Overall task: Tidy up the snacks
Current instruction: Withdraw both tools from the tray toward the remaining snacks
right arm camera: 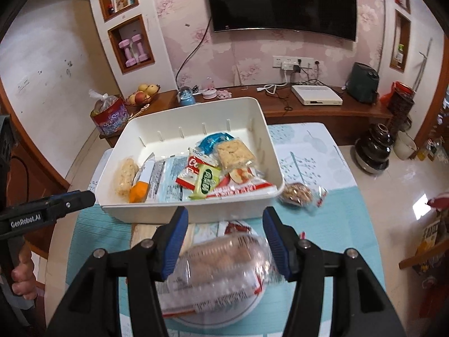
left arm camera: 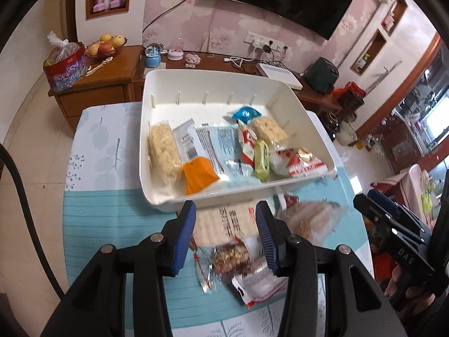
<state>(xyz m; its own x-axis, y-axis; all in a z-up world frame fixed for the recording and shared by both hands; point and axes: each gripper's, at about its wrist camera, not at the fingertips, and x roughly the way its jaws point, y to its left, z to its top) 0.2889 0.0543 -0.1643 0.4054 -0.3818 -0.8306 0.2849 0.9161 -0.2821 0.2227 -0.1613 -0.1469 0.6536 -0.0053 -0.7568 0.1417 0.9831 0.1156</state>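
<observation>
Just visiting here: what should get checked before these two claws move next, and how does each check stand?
1. Room in the white tray: ok, its far half is bare.
2. Left gripper hold on the cream packet: cannot tell, blurred.
3. Right gripper hold on the clear biscuit pack: cannot tell, blurred.
4. Grippers clear of each other: ok.
5. All snacks in tray: not ok, nut packet lies outside.

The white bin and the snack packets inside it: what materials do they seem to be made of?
The white bin looks like moulded plastic with a smooth, slightly glossy finish: its corners are rounded and slim ribs line the inner walls. The snack packets seem to be thin plastic film, some clear, some printed; they crinkle and catch the light. Whether any has a foil lining I cannot tell.
</observation>
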